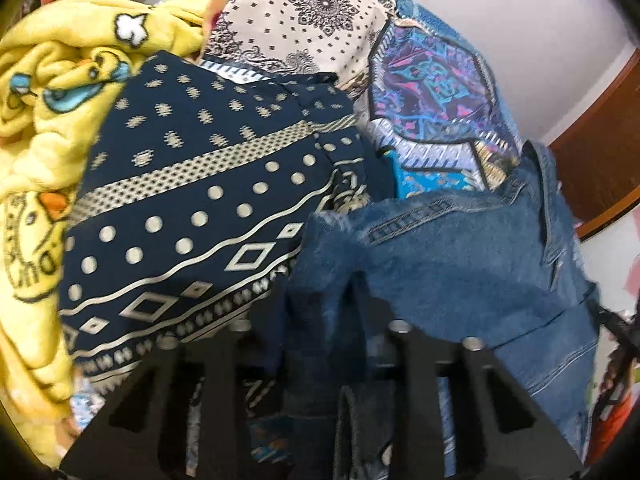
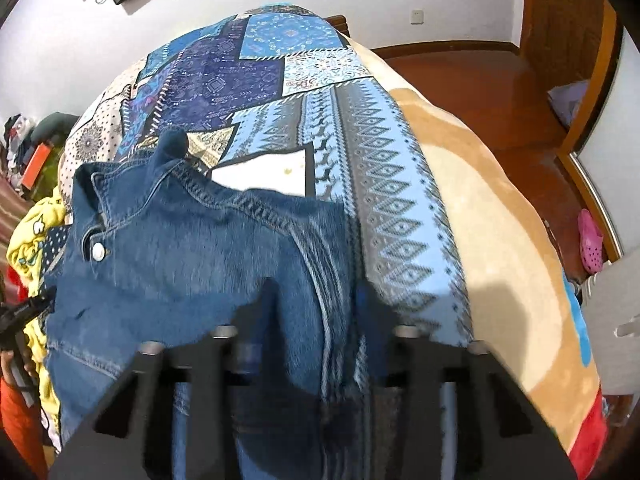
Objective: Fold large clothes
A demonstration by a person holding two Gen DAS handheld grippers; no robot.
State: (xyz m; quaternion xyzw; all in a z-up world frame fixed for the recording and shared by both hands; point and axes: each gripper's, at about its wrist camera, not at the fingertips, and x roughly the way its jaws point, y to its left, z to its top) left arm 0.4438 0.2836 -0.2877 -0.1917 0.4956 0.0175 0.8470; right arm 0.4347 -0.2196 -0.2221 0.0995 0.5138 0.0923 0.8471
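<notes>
A blue denim jacket (image 1: pixel 460 264) lies on the patterned bedspread (image 1: pixel 432 92); in the right wrist view the jacket (image 2: pixel 192 256) shows its collar and a metal button. My left gripper (image 1: pixel 320 292) is shut on the jacket's left edge, with denim bunched between the fingers. My right gripper (image 2: pixel 316 296) is shut on the jacket's right edge, where a fold of denim runs between the fingers. The jacket's lower part is hidden under both grippers.
A navy garment with cream dots and diamonds (image 1: pixel 192 208) lies left of the jacket. A yellow cartoon blanket (image 1: pixel 36 168) is heaped further left. A tan blanket (image 2: pixel 492 216) covers the bed's right side, with wooden floor (image 2: pixel 472 80) beyond.
</notes>
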